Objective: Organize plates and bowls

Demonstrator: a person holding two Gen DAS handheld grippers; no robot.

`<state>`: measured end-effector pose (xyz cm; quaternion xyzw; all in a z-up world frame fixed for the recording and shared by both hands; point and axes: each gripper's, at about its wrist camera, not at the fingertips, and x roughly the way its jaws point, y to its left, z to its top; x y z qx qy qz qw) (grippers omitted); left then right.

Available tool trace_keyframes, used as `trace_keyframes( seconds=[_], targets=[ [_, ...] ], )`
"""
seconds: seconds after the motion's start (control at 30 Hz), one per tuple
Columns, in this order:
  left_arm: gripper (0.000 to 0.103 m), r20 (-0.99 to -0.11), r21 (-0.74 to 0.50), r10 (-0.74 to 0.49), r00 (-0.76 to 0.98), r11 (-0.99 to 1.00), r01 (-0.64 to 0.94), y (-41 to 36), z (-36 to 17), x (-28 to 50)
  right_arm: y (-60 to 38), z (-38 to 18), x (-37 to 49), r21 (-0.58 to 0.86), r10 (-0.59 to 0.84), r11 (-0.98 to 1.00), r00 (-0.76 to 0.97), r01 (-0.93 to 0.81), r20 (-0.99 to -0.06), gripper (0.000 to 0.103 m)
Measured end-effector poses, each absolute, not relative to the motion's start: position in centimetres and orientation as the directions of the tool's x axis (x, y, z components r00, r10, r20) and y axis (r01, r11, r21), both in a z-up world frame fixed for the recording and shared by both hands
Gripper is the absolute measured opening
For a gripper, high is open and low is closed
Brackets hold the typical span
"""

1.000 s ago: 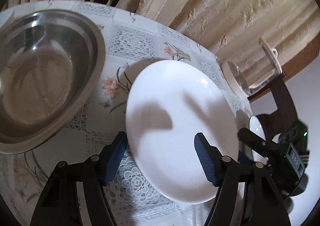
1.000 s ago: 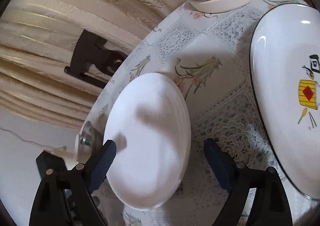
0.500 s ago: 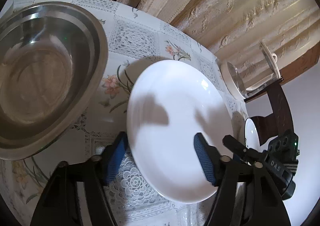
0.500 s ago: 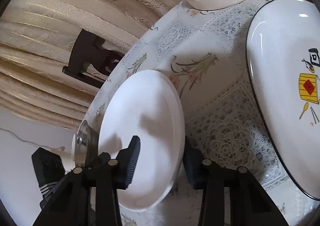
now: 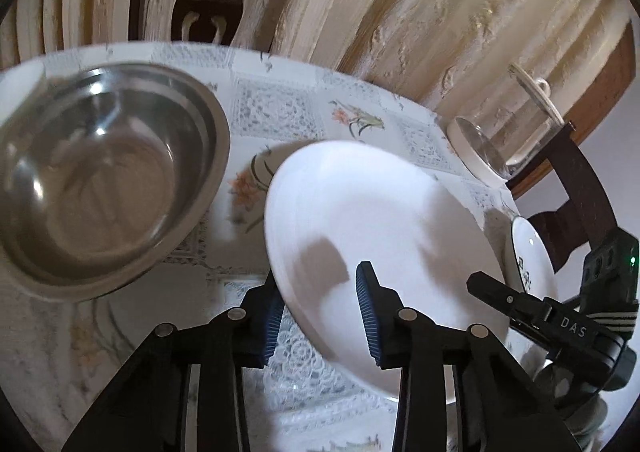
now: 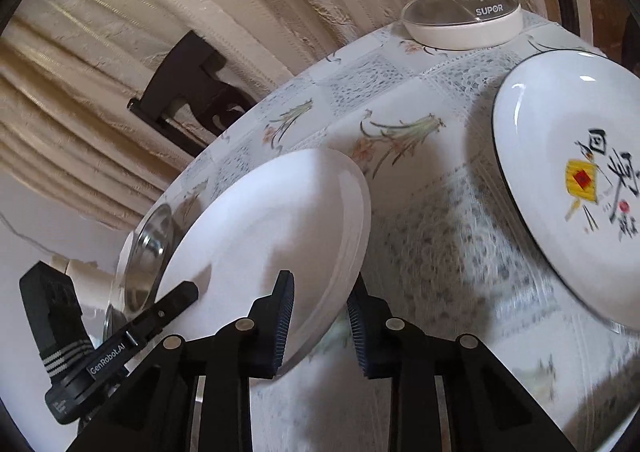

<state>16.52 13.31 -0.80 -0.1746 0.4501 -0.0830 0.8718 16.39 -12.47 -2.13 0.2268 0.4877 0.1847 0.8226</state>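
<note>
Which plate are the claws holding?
The plain white plate, gripped on opposite rims by both claws. The other plate has a black rim and painted picture, and nothing touches it.

The white plate [image 5: 384,220] hides the tip of the left gripper's outer blue finger [image 5: 269,326] and the desk [image 5: 276,108] beneath it. Beyond the right gripper's fingers [image 6: 283,316], the plate covers most of the steel bowl [image 6: 146,252], leaving a sliver of rim. To their right, the decorated plate [image 6: 560,156] runs off the frame edge and its painted characters are smeared by motion blur, as is the lace cloth [image 6: 452,252] below it.
</note>
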Motion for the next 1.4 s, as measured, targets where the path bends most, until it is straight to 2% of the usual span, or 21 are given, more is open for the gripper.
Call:
trace_keyframes(
  seconds=[0.47,0.73,1.03,1.4],
  targets=[
    [0.036,-0.744,-0.358,-0.315,0.589,0.933,0.047,14.4,0.9,7.2,-11.7,-2.3,7.1,0.605,0.601,0.784,0.404,-0.135,-0.689,0.029],
    [0.036,-0.738,-0.329,-0.27,0.618,0.944,0.02,16.4,1.5,0.8,-9.0,-2.4,3.0,0.614,0.638,0.764,0.376,-0.199,-0.672,0.029],
    [0.036,-0.75,-0.331,-0.258,0.609,0.943,-0.009,18.8,0.2,-4.8,-7.3,-3.2,-0.7,0.609,0.65,0.757,0.373,-0.237,-0.662,0.029],
    [0.036,-0.769,-0.344,-0.26,0.584,0.938,-0.036,19.5,-2.1,-8.0,-7.1,-4.3,-3.6,0.587,0.633,0.77,0.405,-0.249,-0.659,0.03]
  ],
)
